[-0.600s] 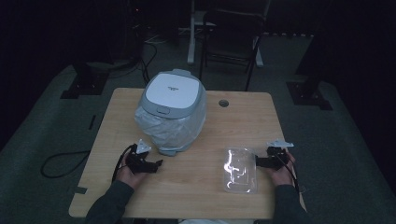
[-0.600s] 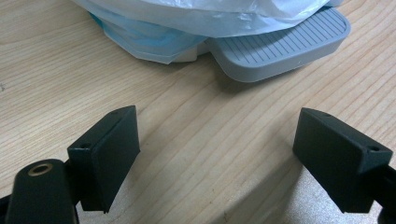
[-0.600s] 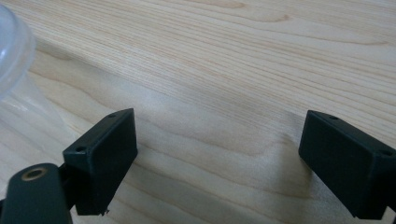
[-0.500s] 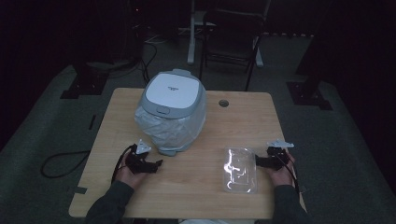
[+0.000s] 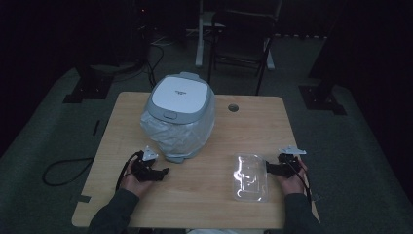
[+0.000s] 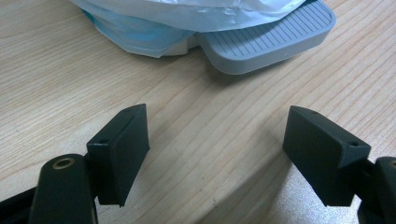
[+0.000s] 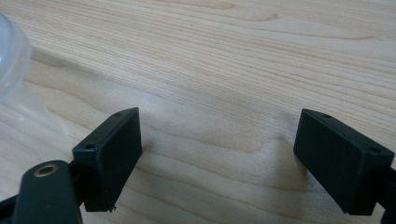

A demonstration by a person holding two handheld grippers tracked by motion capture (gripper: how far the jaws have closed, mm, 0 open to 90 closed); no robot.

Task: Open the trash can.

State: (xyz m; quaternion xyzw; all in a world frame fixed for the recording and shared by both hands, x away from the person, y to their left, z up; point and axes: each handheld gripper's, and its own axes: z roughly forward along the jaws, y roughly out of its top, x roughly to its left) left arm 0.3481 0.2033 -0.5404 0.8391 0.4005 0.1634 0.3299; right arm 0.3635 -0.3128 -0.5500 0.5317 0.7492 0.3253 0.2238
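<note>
A white and grey rice cooker (image 5: 180, 114) wrapped in clear plastic stands at the middle back of the wooden table (image 5: 253, 122). Its grey foot (image 6: 268, 39) and plastic wrap show at the top of the left gripper view. My left gripper (image 5: 164, 171) rests on the table just in front and left of the cooker, open with nothing between its jaws (image 6: 217, 154). A clear plastic container (image 5: 251, 176) lies at the front right. My right gripper (image 5: 268, 168) sits at its right edge, open and empty (image 7: 219, 158), with the container's edge (image 7: 11, 51) at the left of the right gripper view.
A round cable hole (image 5: 233, 107) is in the tabletop behind the cooker. A dark chair (image 5: 241, 46) stands beyond the table. A black cable (image 5: 63, 168) lies on the floor to the left. Bare wood lies between the two grippers.
</note>
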